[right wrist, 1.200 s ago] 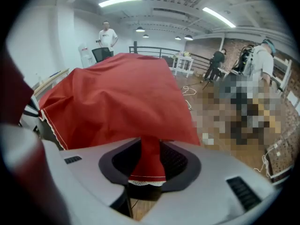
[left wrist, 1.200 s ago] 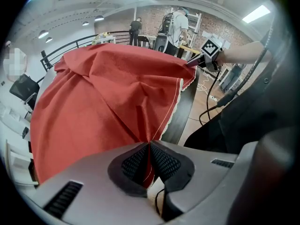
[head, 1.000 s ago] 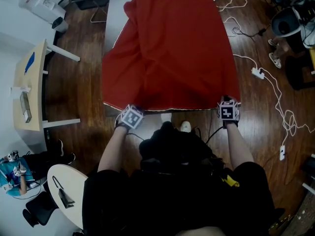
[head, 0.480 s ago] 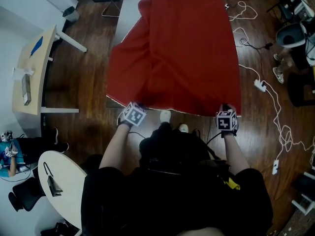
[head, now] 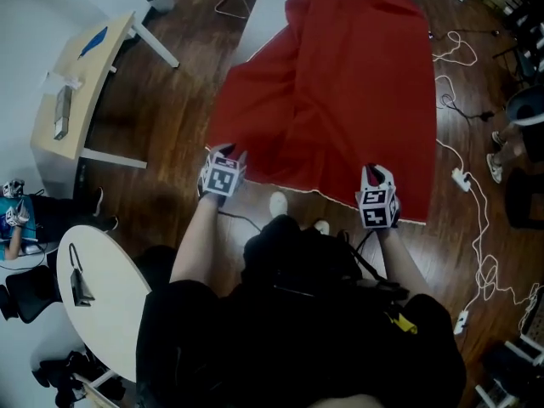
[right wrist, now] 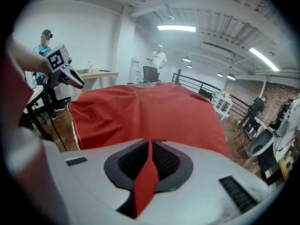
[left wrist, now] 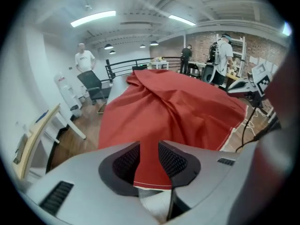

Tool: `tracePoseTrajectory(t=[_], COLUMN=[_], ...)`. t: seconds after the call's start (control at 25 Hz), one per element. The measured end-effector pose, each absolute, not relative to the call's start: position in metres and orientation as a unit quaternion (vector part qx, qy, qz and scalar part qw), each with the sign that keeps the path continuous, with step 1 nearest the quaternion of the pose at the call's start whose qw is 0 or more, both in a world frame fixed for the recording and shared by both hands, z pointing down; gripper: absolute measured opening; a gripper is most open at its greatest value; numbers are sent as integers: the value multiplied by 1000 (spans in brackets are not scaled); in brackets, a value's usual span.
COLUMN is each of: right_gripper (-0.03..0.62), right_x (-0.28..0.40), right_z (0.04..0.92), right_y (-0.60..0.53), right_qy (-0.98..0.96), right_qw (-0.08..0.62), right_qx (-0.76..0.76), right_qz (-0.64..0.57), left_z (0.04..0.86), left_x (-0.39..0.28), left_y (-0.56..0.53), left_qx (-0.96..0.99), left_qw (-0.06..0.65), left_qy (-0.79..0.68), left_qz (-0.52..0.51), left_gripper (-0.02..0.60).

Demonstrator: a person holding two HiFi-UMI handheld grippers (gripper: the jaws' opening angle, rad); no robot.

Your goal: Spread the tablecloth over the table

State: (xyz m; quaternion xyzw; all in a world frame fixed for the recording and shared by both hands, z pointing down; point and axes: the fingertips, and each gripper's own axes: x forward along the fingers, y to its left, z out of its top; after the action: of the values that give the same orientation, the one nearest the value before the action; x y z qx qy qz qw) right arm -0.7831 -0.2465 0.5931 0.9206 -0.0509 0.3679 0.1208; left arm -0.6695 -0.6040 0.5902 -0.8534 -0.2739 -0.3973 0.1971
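1. At the near left corner, the left hand-held gripper (head: pixel 228 153) is letting go: its jaws have just been opening, and the tablecloth (head: pixel 340 92) hem is lying loose between them.
2. Over the bench (head: pixel 270 15), the red cloth is lying rumpled, only partly spread.
3. At the right corner, the right hand-held gripper (head: pixel 376 171) is clenching the hem, so its release is probably coming next.

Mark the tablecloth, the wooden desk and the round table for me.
tablecloth (head: pixel 340 83), head view, middle of the red cloth.
wooden desk (head: pixel 89 75), head view, bare part of its top.
round table (head: pixel 110 313), head view, bare white top.
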Motion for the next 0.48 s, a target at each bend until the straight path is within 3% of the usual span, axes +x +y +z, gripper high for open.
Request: tracePoseTrajectory(t=[0.28, 0.48], right_gripper=[34, 34], right_x=[-733, -692], right_z=[609, 616], right_y=[-313, -346], right_qy=[-90, -84], right_qw=[119, 112], right_qx=[909, 909], right_qz=[390, 393], left_z=[606, 635], left_x=[-566, -527], left_y=[-694, -694], left_qx=[-874, -846], left_qw=[161, 164], left_qy=[-203, -243], left_qz=[-411, -446], left_gripper=[235, 236])
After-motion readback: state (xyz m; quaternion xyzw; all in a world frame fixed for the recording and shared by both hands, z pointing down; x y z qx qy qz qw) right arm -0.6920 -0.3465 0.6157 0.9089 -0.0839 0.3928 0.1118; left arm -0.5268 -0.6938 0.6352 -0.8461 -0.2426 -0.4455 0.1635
